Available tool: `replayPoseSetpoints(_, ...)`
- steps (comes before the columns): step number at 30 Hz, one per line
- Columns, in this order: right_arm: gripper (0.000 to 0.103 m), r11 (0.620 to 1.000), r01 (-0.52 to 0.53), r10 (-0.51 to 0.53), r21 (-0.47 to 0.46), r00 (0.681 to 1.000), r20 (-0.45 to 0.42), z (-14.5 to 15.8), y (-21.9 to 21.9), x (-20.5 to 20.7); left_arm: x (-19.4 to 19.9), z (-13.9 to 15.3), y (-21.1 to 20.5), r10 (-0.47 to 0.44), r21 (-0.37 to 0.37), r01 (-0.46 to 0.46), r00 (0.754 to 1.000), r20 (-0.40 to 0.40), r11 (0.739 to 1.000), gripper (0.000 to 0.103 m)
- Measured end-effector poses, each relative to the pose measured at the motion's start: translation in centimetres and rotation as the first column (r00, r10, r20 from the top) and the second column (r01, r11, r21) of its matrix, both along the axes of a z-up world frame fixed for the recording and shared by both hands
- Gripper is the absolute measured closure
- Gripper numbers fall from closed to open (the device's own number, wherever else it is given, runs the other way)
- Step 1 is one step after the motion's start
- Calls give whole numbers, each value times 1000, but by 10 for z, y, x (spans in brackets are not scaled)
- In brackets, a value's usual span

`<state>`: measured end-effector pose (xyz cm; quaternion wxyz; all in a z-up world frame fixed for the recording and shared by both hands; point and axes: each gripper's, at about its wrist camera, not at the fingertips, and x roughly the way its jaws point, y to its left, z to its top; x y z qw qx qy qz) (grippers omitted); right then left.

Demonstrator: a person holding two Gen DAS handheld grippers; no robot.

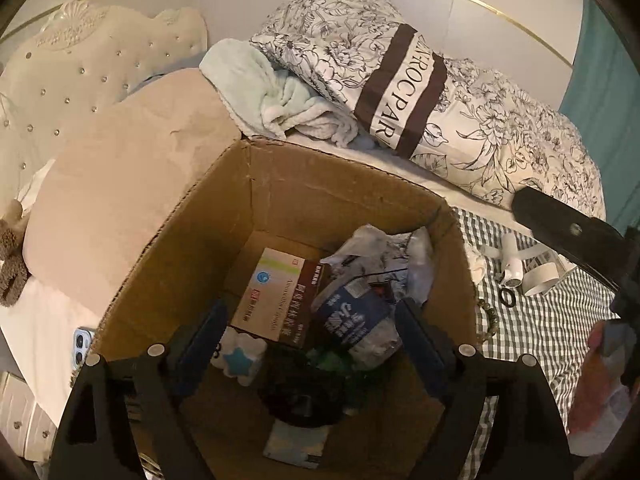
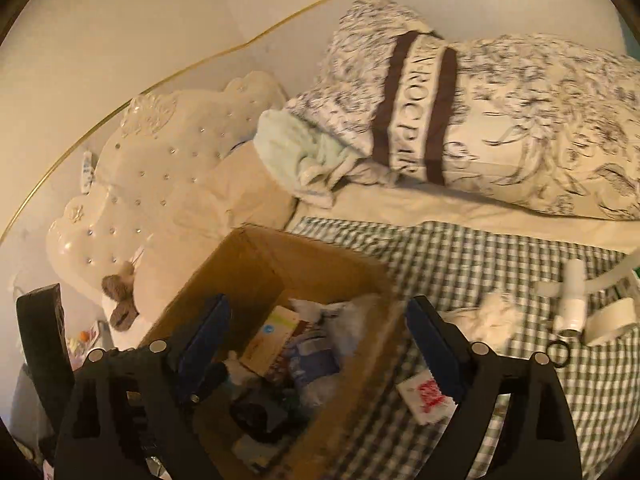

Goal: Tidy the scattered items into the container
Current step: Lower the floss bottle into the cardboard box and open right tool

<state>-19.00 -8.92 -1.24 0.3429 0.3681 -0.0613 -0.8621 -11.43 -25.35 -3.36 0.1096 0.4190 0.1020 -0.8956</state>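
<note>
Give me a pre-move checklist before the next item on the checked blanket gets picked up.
1. Left tongs empty and open over the cardboard box: ok.
2. Right tongs open, nothing held: ok.
3. Box has room left: ok.
4. Red-printed sachet free on the blanket beside the box: ok.
5. White tape roll, black ring and white fan still out: not ok.
6. Bead bracelet clear of the box wall: cannot tell.
</note>
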Motion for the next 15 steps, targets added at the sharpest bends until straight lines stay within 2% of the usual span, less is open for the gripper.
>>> replayPoseSetpoints(6, 13, 993, 102, -97, 64, 992, -79, 3, 64, 0, -9, 8, 35, -9, 10, 9, 1000, -8, 1000, 14)
replayPoseSetpoints(9, 13, 980, 178, -169, 87, 980, -103, 4, 106, -4, -13, 14, 58, -30, 2, 30, 999, -24, 1000, 8)
replayPoseSetpoints(11, 13, 967, 239, -231, 91, 968, -96, 1, 138, -8, -18, 17, 78, -46, -3, 46, 998, -40, 999, 4)
replayPoseSetpoints(15, 13, 941, 331, -331, 72, 944, -22, -11, 190, -17, -27, 15, 115, -96, 8, 96, 995, -39, 995, 2)
